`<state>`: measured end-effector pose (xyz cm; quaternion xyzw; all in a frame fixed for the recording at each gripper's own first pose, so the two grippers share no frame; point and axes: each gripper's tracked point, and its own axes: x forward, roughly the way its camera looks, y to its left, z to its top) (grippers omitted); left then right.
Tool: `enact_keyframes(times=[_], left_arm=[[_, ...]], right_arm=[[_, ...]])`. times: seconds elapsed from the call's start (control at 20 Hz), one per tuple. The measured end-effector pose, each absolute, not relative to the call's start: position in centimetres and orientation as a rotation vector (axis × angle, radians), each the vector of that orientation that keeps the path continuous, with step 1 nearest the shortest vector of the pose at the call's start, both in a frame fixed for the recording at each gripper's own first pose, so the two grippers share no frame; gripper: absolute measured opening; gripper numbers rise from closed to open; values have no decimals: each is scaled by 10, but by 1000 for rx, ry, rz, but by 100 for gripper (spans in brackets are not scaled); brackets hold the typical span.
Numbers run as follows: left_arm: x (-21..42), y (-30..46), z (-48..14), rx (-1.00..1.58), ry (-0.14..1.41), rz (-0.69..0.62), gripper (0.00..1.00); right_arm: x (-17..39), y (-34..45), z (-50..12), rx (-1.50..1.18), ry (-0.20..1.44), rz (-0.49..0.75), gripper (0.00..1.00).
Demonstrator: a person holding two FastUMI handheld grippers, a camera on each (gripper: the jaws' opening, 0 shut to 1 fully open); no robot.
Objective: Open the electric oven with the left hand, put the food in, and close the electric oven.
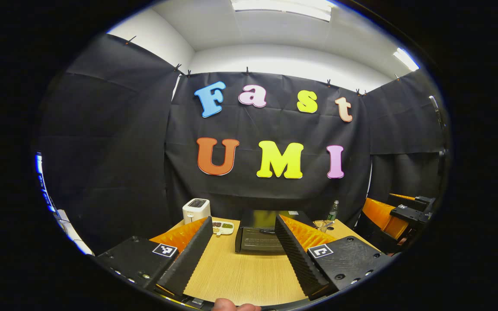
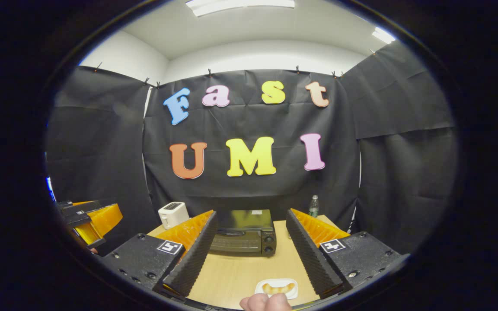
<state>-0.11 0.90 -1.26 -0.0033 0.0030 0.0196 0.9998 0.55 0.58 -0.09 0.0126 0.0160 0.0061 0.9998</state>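
toaster: white toaster (image 1: pixel 196 210) is sitting at the desk's (image 1: pixel 244 272) far left corner, also showing in the right gripper view (image 2: pixel 173 214).
snack dish: a small divided dish (image 1: pixel 222 227) is lying between the toaster and the oven, near the far edge; contents too small to tell.
left gripper: you are holding the left gripper (image 1: pixel 242 255) released, jaws standing wide apart over the desk's near edge, nothing between them; it is hovering, not touching the oven. It is also showing at the left rim of the right gripper view (image 2: pixel 85 220).
oven: the electric oven (image 1: pixel 261 235) is sitting at the middle of the far edge, door shut, handle across the top of the door; in the right gripper view (image 2: pixel 244 232) two knobs are showing on its right side.
bottle: a bottle (image 1: pixel 332 211) is standing at the far right corner, just right of the oven.
food: the food (image 2: pixel 277 288), a pale curved pastry piece, is lying on a small white plate (image 2: pixel 261 285) at the near edge, well apart from the oven.
right gripper: you are holding the right gripper (image 2: pixel 251 252) released too, jaws wide, empty, above the plate; a bit of your hand (image 2: pixel 266 302) is peeking in at the bottom. It is also showing at the right rim of the left gripper view (image 1: pixel 398 214).
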Motion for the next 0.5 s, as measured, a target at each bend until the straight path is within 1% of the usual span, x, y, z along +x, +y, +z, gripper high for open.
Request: enact_keyframes(times=[0.15, 0.25, 0.4, 0.5], left_arm=[[0, 2, -19, -2, 6, 25, 94], [4, -5, -27, 2, 20, 5, 94], [16, -17, -35, -2, 45, -23, 94], [24, -26, -40, -2, 55, -38, 94]], right_arm=[[6, -1, -5, 14, 49, -5, 97], [7, -1, -15, -8, 90, 2, 96], [11, -13, -17, -7, 102, -14, 100], [16, -23, -20, -4, 105, -29, 99]])
